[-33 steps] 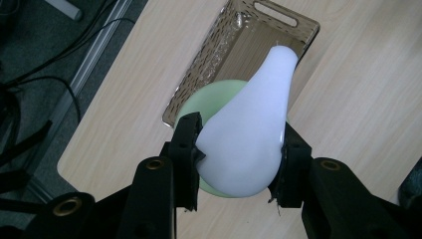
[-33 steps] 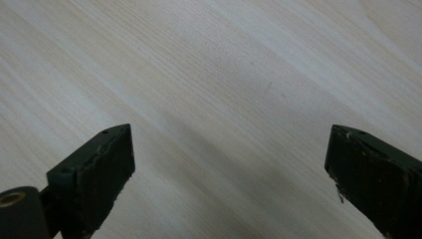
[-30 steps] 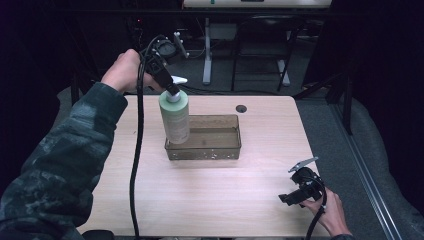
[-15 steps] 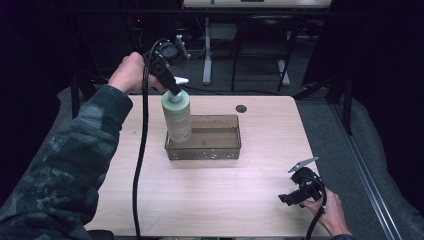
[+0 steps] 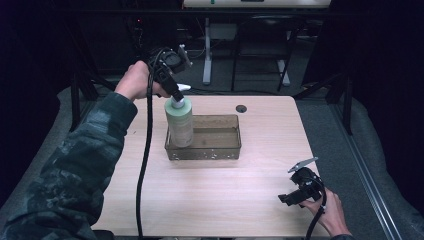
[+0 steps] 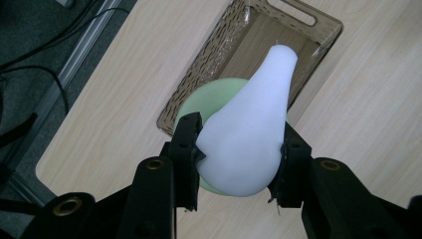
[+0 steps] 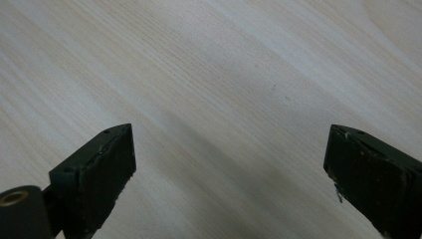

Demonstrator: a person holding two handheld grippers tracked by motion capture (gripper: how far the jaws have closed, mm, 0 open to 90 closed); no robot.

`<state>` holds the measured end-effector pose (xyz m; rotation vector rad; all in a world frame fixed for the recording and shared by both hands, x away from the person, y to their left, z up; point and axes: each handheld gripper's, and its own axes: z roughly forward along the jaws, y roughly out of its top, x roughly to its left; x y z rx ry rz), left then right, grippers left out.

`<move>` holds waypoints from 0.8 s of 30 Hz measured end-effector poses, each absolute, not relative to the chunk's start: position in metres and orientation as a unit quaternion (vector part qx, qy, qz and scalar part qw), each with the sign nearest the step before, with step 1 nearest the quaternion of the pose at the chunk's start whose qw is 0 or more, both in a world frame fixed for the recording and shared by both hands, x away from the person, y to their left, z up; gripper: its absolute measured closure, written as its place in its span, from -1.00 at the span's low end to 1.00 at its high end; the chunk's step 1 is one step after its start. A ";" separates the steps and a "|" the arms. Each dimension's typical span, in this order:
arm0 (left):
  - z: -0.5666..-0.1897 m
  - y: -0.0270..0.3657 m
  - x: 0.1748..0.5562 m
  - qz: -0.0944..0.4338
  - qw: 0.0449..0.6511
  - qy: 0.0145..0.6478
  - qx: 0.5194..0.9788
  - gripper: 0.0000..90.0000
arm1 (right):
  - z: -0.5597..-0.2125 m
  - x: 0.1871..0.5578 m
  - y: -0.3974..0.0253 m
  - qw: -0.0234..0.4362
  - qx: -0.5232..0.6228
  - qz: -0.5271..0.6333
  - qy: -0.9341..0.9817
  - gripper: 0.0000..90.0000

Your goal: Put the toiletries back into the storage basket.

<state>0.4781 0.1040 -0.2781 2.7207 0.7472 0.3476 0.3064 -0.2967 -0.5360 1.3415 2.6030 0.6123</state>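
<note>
High view: a person sits at a pale wood desk [image 5: 210, 195]. The left gripper [image 5: 176, 95], held up at the far-left side, has its jaws clamped on the white pump head [image 5: 179, 100] of a pale green bottle [image 5: 180, 122]. The bottle stands upright, long axis vertical, w/ its base inside the left end of a translucent brown tray [image 5: 222, 150] near the desk's middle. I can't tell if the base touches the tray floor or hangs just above it.

Left gripper view: looking straight down the bottle [image 6: 209, 99]. The pump head [image 6: 249, 129] sits between the two black jaws, pinched on both sides, spout pointing away toward the tray [image 6: 209, 64] below. So the bottle hangs directly under the jaws, in line w/ them.

Right gripper [image 5: 300, 192]: near the front-right corner of the desk, well apart from bottle and tray, jaws spread wide & holding nothing. Right gripper view shows bare wood [image 7: 214, 89] between them.

Judgement: the left hand is far nearer; the next move is likely vertical, along the bottle's axis.
</note>
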 end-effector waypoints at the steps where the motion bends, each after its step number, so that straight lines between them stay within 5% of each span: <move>1: -0.279 0.104 0.478 0.119 0.146 0.262 0.946 0.38 | -0.536 0.306 -0.296 0.075 0.446 0.202 0.869 -0.88; 24: -0.305 0.113 0.482 0.103 0.145 0.276 0.945 0.38 | -0.534 0.304 -0.295 0.078 0.446 0.207 0.867 -0.90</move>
